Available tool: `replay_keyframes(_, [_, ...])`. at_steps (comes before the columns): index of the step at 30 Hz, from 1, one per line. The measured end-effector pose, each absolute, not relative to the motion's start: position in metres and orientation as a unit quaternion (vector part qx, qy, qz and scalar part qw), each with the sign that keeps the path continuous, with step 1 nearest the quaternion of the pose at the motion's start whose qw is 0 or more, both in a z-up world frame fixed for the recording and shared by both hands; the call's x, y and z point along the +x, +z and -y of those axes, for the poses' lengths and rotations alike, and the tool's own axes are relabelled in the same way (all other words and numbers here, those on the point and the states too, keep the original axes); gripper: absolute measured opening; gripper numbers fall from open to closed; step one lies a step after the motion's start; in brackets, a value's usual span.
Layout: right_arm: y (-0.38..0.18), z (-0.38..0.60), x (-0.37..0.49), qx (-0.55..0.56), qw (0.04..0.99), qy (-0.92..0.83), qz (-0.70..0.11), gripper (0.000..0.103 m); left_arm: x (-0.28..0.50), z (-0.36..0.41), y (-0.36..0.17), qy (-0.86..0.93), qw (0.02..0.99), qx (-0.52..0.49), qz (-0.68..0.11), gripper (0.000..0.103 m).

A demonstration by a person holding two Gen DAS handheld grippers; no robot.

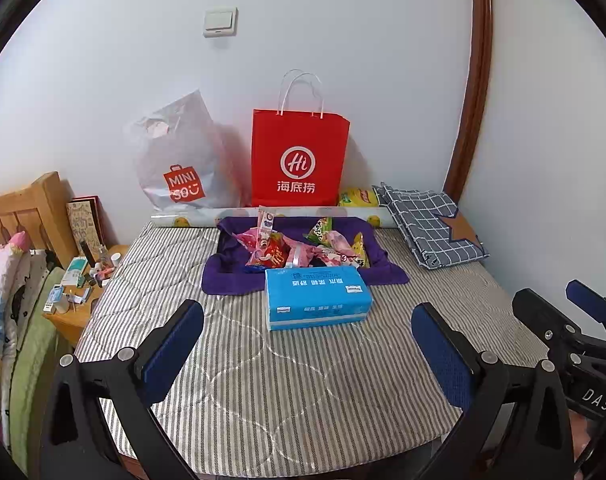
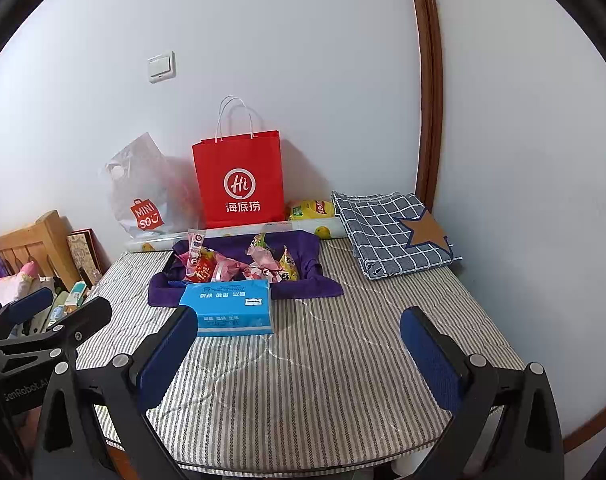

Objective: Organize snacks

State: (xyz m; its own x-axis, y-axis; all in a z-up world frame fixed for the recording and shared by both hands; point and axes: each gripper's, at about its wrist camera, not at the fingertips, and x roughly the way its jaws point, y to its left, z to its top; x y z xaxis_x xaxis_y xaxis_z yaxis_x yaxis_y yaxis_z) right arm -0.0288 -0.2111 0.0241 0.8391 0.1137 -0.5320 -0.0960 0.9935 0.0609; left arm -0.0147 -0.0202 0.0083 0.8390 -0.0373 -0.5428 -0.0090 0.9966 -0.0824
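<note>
Your left gripper point(image 1: 307, 344) and right gripper point(image 2: 299, 350) both hang over the striped table point(image 1: 303, 392) with jaws spread wide and nothing between them. The snacks point(image 1: 299, 250) lie heaped in a tray lined with purple cloth point(image 1: 227, 280), a blue tissue pack point(image 1: 317, 298) just in front. That pile fits either snacks gathered in or snacks waiting to be sorted out, so no step is settled. Any reach to them must clear the tissue pack. The red bag point(image 1: 299, 158) reads "Hi" and "海底捞"; the plastic bag point(image 1: 179, 160) reads "MINISO". Your right gripper's body shows "DAS", your left's "GenRobot.AI".
</note>
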Motion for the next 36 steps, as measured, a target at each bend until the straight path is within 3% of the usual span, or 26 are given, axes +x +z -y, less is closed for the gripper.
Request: replay_keyframes(36, [0.0246, 0.2112, -0.0324, 0.015, 0.959, 0.054, -0.278, 0.103, -0.0183, 0.0179, 0.0095, -0.003, 0.958, -0.042, -0.282, 0.102])
